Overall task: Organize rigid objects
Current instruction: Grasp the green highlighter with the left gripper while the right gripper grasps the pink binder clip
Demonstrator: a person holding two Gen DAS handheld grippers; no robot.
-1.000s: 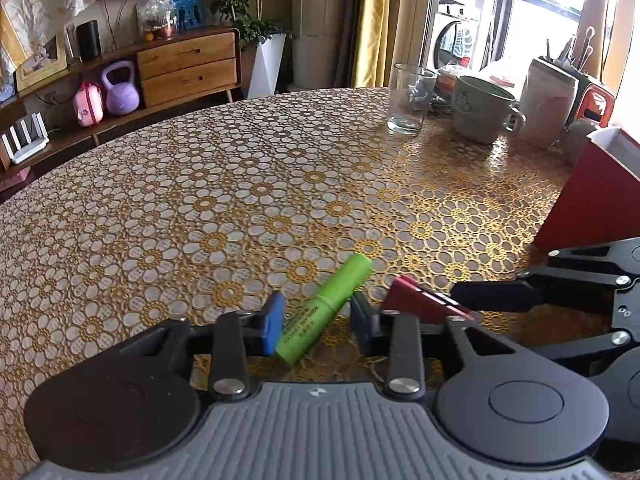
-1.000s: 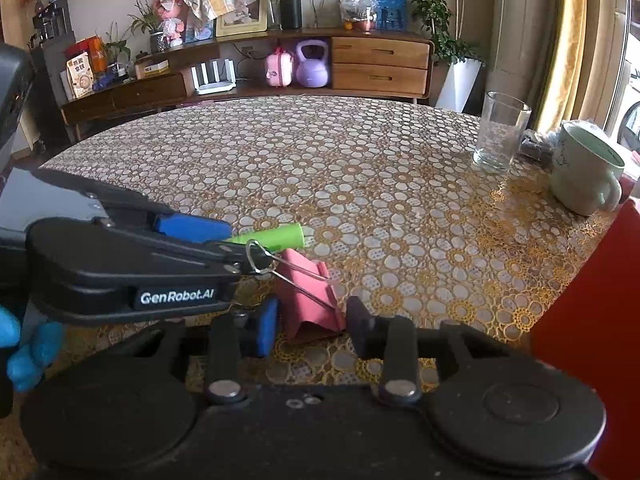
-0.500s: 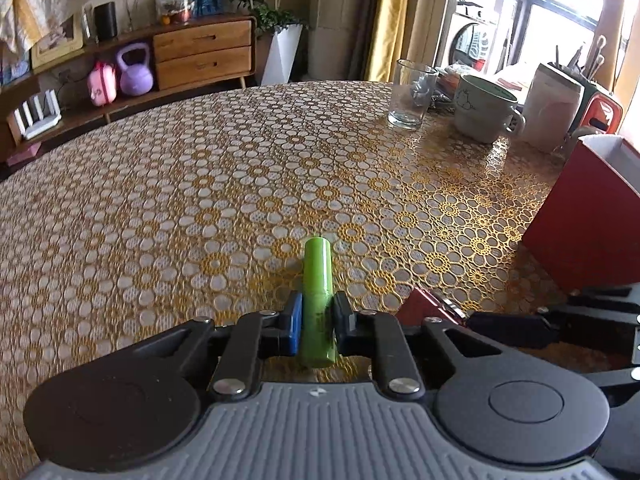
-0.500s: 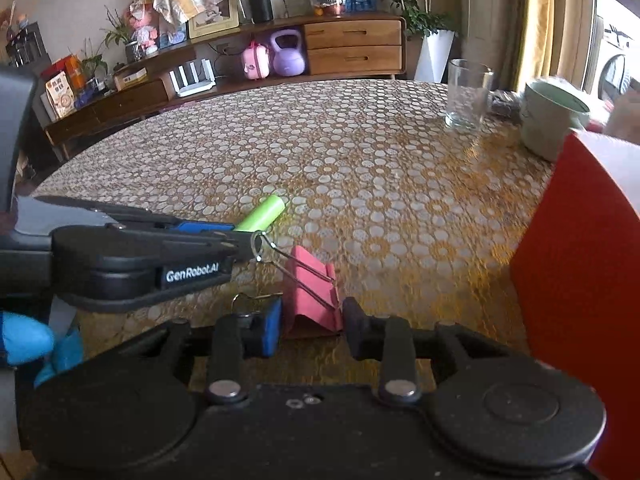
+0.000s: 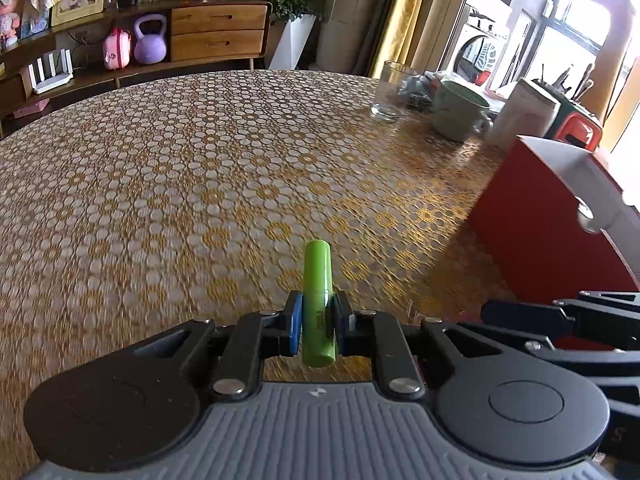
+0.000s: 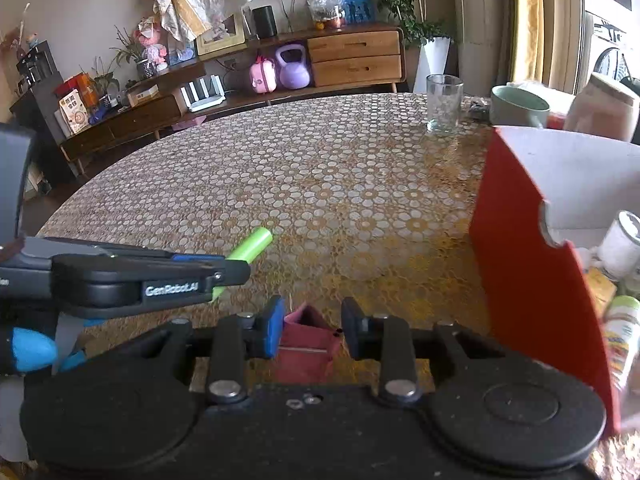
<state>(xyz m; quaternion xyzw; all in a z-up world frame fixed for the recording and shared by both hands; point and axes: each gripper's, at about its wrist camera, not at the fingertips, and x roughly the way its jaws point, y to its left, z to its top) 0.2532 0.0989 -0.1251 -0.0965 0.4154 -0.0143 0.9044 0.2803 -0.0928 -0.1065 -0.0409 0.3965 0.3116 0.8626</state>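
Note:
My left gripper [image 5: 317, 322] is shut on a green cylindrical battery [image 5: 317, 296], which points forward above the patterned tablecloth. In the right wrist view that battery [image 6: 252, 246] sticks out past the left gripper's black fingers [image 6: 192, 272]. My right gripper [image 6: 310, 330] is shut on a pink binder clip [image 6: 308, 344], held off the table. A red box [image 6: 524, 280] with a white inside stands at the right, holding a white jar [image 6: 622, 244] and other items. In the left wrist view the red box [image 5: 532, 216] is ahead to the right.
A clear drinking glass [image 6: 443, 104] and a green mug [image 6: 518, 106] stand at the table's far right, with a pale container [image 6: 604, 108] beyond. A wooden sideboard [image 6: 356, 56] with a purple kettlebell [image 6: 294, 68] lines the far wall. A blue-gloved hand [image 6: 28, 350] holds the left gripper.
The left jaws closed on the green battery and lifted it. The right jaws closed on the pink clip and raised it. Both grippers shifted toward the red box.

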